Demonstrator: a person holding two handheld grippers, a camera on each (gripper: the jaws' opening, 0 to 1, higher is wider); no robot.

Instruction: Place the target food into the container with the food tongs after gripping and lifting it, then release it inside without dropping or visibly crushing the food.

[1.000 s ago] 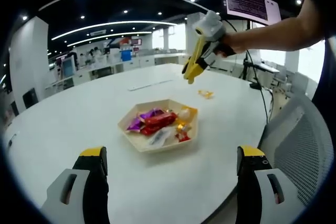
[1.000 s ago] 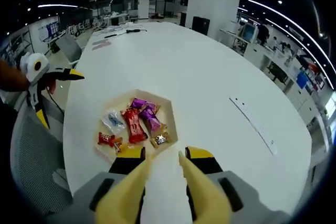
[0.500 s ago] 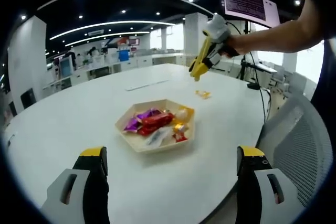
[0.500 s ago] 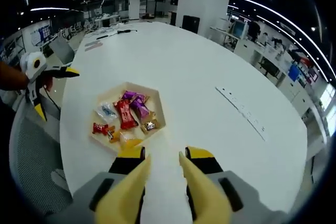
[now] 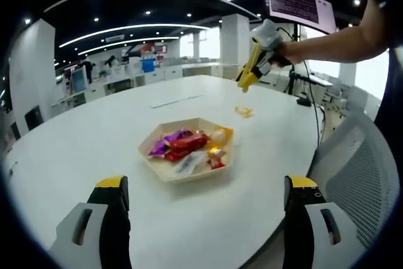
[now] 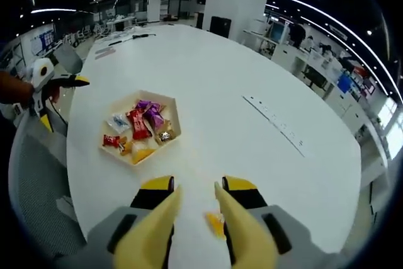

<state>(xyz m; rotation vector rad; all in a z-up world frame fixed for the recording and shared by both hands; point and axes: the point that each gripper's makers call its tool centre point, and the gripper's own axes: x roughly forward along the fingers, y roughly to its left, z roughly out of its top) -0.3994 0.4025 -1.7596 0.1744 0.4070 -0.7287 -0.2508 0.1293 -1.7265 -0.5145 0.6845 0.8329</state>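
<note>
Tray [image 5: 165,169] of wrapped candies, labels unreadable; left hand-held gripper [image 5: 204,203] wide; right hand-held gripper [image 6: 198,194] narrow, empty

Candy [image 6: 214,225] under tool [image 6: 196,194], apparently ungripped.

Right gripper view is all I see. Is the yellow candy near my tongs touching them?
Observer: No. In the left gripper view the tongs hang in the air above the candy, which lies on the table.
Operator: Is the other tool holding anything?
Observer: No, the left tool is wide open and empty.
Operator: What's up behind me?
Observer: A pinkish screen above your arm.
</note>
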